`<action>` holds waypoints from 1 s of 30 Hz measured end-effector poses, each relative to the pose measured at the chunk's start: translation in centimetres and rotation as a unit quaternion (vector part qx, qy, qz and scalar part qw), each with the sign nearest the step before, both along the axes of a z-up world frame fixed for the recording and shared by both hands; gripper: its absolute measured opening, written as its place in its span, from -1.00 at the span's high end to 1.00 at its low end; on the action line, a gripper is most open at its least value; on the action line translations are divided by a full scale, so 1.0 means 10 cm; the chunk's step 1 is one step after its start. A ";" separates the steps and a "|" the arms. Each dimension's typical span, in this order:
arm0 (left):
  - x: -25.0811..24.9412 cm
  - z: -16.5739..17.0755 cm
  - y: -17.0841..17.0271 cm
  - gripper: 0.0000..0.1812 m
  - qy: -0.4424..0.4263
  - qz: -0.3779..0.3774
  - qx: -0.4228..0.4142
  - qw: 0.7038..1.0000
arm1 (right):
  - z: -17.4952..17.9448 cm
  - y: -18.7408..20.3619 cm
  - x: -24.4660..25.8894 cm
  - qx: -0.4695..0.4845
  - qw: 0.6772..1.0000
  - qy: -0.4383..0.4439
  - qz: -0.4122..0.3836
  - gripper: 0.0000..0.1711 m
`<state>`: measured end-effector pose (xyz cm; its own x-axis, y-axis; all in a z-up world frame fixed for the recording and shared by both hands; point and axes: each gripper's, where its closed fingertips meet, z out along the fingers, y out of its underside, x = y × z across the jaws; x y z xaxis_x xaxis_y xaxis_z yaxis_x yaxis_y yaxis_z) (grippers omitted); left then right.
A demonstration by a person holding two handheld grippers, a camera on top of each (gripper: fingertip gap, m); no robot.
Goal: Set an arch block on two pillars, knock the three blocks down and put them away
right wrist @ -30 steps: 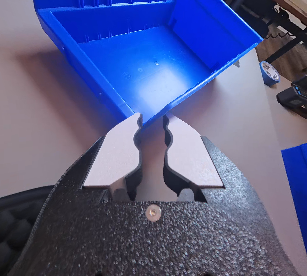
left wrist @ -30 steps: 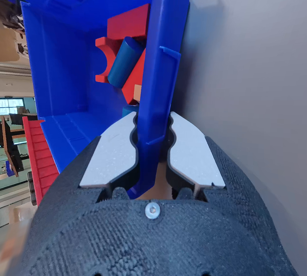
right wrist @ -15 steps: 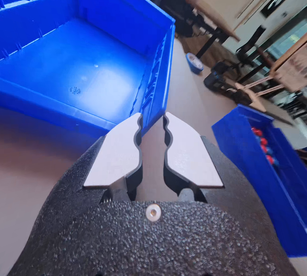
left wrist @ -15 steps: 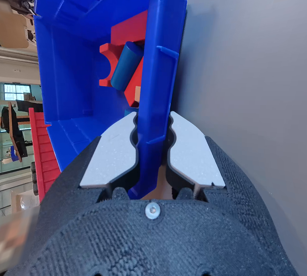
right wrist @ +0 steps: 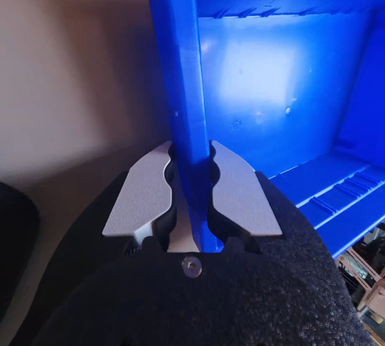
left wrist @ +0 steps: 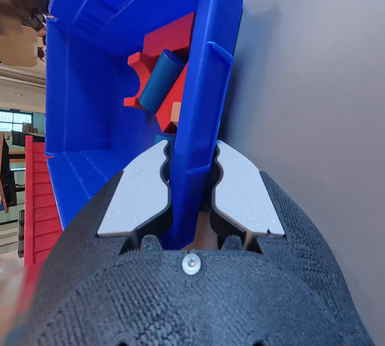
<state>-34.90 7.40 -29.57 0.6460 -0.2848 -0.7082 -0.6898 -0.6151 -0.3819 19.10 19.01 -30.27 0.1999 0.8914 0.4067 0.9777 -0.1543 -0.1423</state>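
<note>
My left gripper (left wrist: 191, 148) stays clamped on the side wall of the blue bin with blocks (left wrist: 200, 106), its jaws closed on the plastic just as they were a second ago; the view has barely shifted. Inside that bin, at about 11 o'clock from the jaws, the red arch block (left wrist: 139, 77) lies against the floor with a dark blue cylinder block (left wrist: 160, 81) resting across it, a red flat block (left wrist: 168, 40) beyond and a red angled block (left wrist: 173, 106) just beside the wall. A red slatted bin (left wrist: 39, 200) stands at 9 o'clock. The grey counter (left wrist: 312, 106) fills the right side.

My right gripper (right wrist: 190, 146) has changed most: a second ago its jaws hung apart at the corner of the empty blue bin (right wrist: 270, 86), and now they straddle its side wall, nearly touching the plastic, though blur keeps me from telling if they grip it.
</note>
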 end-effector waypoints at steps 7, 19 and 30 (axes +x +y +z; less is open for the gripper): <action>-0.01 -0.01 -0.01 0.60 -0.017 0.011 -0.006 1.000 | 0.01 0.24 -0.38 0.056 0.997 0.024 -0.055 0.64; 0.23 0.45 -0.01 0.51 -0.141 -0.034 0.112 0.983 | 0.48 0.21 -0.67 0.155 0.959 0.233 -0.042 0.29; -0.09 1.12 0.05 0.66 -0.269 0.000 0.088 0.959 | 0.93 -0.09 -0.93 0.174 0.874 0.453 0.027 0.32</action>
<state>-35.75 7.94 -18.32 0.9316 -0.1916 -0.3087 -0.3633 -0.5081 -0.7809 9.77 18.08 -20.99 0.5417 0.7629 0.3529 0.4449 0.0959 -0.8904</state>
